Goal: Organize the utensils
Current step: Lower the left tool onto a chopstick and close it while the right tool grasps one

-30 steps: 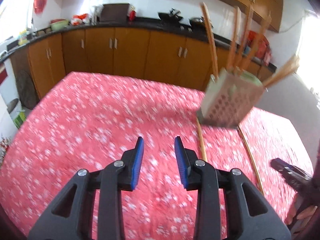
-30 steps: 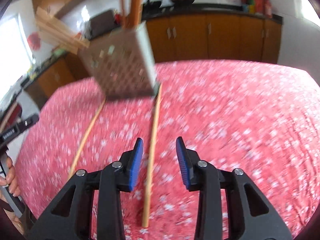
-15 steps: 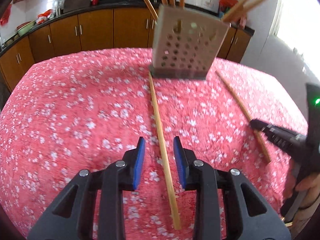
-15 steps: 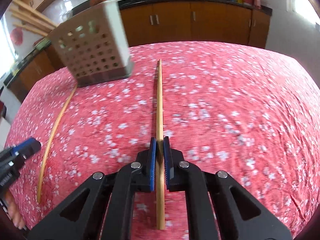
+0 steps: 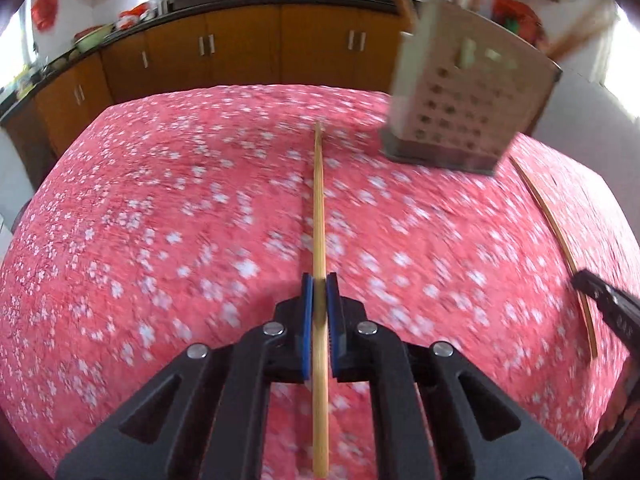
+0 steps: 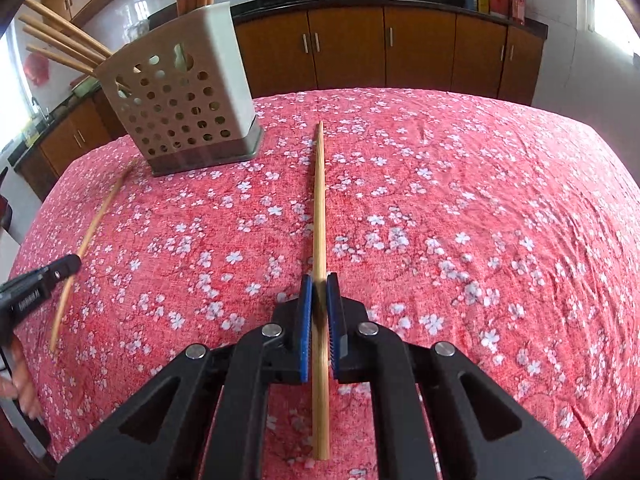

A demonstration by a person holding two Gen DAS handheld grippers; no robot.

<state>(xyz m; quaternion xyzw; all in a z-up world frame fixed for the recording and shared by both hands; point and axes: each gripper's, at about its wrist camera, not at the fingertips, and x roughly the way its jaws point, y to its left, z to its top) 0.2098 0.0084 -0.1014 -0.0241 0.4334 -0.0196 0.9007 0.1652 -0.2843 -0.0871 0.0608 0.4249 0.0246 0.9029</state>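
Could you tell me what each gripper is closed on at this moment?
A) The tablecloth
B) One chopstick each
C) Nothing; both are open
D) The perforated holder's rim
B: the left gripper pinches one chopstick and the right gripper pinches another chopstick.

My right gripper (image 6: 319, 284) is clamped on a chopstick (image 6: 319, 200) lying on the red floral tablecloth (image 6: 460, 208), with the perforated holder (image 6: 180, 108) far left and another chopstick (image 6: 94, 224) beside it.
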